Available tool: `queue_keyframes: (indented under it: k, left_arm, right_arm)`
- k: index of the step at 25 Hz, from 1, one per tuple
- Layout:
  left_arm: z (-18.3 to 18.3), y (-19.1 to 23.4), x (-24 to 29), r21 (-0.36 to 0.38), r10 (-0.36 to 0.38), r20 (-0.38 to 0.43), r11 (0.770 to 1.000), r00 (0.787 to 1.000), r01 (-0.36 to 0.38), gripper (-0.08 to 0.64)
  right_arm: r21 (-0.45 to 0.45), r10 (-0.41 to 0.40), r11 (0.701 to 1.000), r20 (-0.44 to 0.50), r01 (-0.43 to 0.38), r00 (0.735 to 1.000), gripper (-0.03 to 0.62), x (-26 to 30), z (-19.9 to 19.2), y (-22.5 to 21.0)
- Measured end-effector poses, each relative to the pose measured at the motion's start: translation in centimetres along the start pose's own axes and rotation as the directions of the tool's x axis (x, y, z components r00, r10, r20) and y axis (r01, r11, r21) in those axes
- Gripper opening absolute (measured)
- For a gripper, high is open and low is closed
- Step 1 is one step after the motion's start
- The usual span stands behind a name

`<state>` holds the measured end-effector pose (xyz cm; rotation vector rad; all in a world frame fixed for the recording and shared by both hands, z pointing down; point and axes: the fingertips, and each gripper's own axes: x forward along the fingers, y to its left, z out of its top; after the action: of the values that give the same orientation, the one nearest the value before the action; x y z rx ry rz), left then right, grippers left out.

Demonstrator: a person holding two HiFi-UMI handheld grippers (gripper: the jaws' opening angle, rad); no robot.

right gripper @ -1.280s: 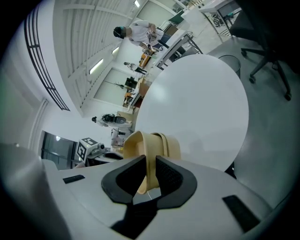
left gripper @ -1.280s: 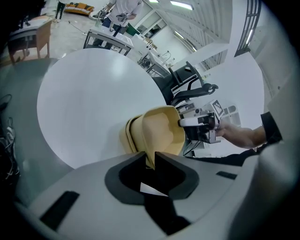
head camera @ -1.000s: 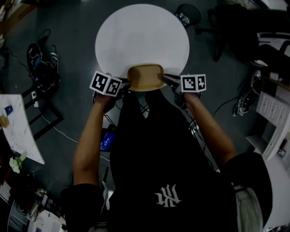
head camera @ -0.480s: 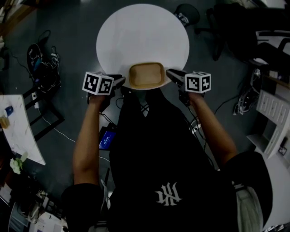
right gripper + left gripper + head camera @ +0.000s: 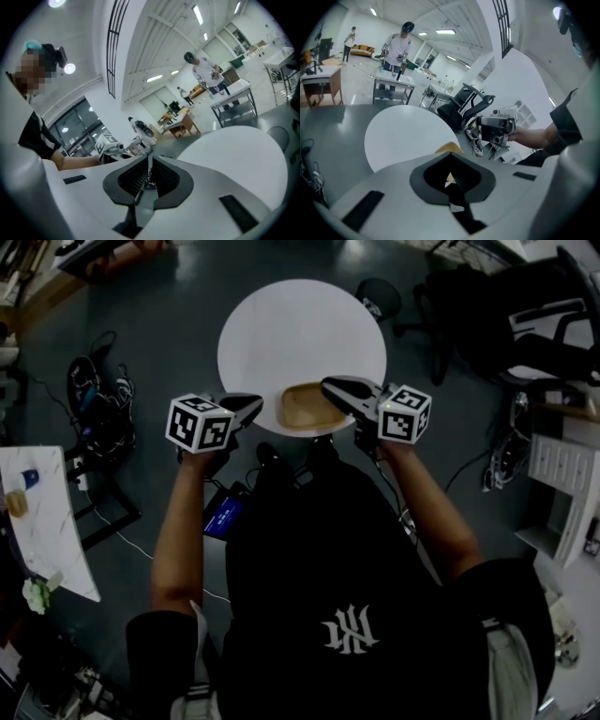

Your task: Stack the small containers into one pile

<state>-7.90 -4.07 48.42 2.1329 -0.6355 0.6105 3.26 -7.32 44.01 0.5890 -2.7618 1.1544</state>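
Note:
A pile of tan small containers sits on the near edge of the round white table; its tan rim peeks over my left jaws. My left gripper hangs left of the pile and clear of it, jaws together with only a sliver of a gap and nothing in them. My right gripper hovers over the pile's right edge. Its jaws have just been closing and now meet on nothing. Each gripper view shows the other gripper: the right one and the left one.
A black office chair stands beyond the table. Cables and gear lie on the floor at left, near a white desk. White shelving stands at right. People work at benches far off.
Both grippers, earlier at the pile's two sides, have let go and risen away from it. The pile stays on the table. The right jaws have closed.

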Motion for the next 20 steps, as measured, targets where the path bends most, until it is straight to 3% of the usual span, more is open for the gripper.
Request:
queue_keyframes:
  k: [3,6,8,10,14,17,20]
  left_arm:
    - [2.0,-1.4,-2.8,0.072,-0.035,0.068,0.997,0.997,0.03,0.002]
    - [3.4,-3.6,-6.0,0.158,-0.113,0.157,0.984,0.981,0.088,0.002]
    - [4.3,-5.3,-8.3,0.217,-0.18,0.234,0.967,0.955,0.129,0.002]
    - [5.0,-7.0,-10.5,0.284,-0.245,0.316,0.946,0.916,0.155,0.002]
    - [5.2,-10.0,-13.5,0.383,-0.311,0.44,0.914,0.843,0.137,0.002]
    - [4.3,-11.8,-14.8,0.381,-0.311,0.508,0.918,0.803,0.115,0.003]
    - [1.8,-14.0,-15.5,0.348,-0.33,0.521,0.924,0.787,0.158,0.003]
  right_arm:
    - [-0.107,0.081,0.992,0.072,-0.073,0.994,0.052,1.3,3.0,4.8]
    - [-0.205,0.131,0.973,0.121,-0.104,0.984,0.049,1.2,5.2,9.1]
    - [-0.263,0.152,0.959,0.153,-0.108,0.977,0.049,0.6,6.3,11.7]
    - [-0.305,0.162,0.947,0.19,-0.099,0.968,0.051,-0.4,7.0,14.0]
    - [-0.346,0.187,0.933,0.235,-0.098,0.954,0.049,-3.4,6.8,17.2]
    - [-0.39,0.228,0.911,0.211,-0.132,0.95,0.049,-5.9,5.7,19.0]
    - [-0.417,0.35,0.868,0.133,-0.268,0.927,0.049,-8.0,2.9,22.0]
